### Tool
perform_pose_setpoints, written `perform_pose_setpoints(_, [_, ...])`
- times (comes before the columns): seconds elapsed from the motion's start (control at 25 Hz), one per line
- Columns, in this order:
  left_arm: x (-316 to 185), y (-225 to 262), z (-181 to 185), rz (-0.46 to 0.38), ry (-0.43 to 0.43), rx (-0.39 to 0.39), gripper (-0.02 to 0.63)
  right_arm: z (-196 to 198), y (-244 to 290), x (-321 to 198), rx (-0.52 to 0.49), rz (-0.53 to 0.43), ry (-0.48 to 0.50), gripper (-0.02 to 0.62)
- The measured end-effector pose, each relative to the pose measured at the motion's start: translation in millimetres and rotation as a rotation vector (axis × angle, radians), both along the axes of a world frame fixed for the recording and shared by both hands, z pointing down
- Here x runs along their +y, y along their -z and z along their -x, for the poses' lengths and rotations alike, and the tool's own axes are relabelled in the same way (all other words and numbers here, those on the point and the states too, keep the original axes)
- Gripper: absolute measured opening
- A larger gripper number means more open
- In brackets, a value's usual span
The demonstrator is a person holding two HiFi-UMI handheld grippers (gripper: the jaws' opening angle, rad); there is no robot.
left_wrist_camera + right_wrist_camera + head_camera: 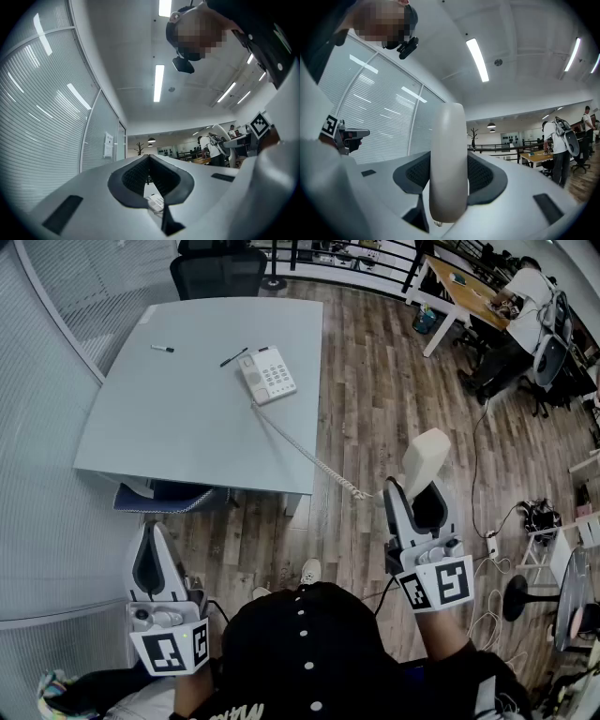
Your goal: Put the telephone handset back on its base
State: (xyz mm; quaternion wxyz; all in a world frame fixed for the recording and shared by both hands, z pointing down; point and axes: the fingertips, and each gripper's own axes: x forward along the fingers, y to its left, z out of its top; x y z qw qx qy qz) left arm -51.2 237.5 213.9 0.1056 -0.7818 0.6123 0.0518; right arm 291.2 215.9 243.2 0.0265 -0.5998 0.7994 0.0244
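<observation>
Well clear of the grey table (169, 427), the cream telephone handset (427, 457) stands upright in the right gripper (419, 487), at about 1 o'clock from the person's head in the head view. The right gripper view shows both dark pads pressed on the handset's sides, the claw held fairly wide around its body, with the handset rising above the jaws. A coiled cord (305, 451) runs from the handset's lower end toward 10 o'clock, up over the table edge to the telephone base (266, 374). The base lies on the table at roughly 12 o'clock from the person, keypad up, well apart from the handset. Just beside it at 9 o'clock lies a black pen (233, 357), and farther that way a marker (162, 349). The left gripper (153, 532) is at 10 o'clock, off the table's near edge; its jaw tips meet, with nothing gripped.
</observation>
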Motion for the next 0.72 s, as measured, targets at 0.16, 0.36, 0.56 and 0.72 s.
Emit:
perform_pose_setpoints(0.16, [-1,-3,-2,0.004,0.002,-0.002,0.014,0,-3,-1,0.003,0.002,0.007,0.229])
perform_pose_setpoints(0.36, [-4,-5,-10,0.008,0.001,-0.008,0.014,-6,-6,-4,-0.02,-0.001,0.012,0.229])
perform_pose_setpoints(0.56, [-10,-7,-21,0.019,0.013,-0.02,0.014,-15,-6,-14,-0.049,-0.009,0.031,0.229])
perform_pose_setpoints(0.72, [-15,-9,-30,0.027,0.033,-0.025,0.014,-23,-10,-25,-0.068,-0.006,0.05,0.229])
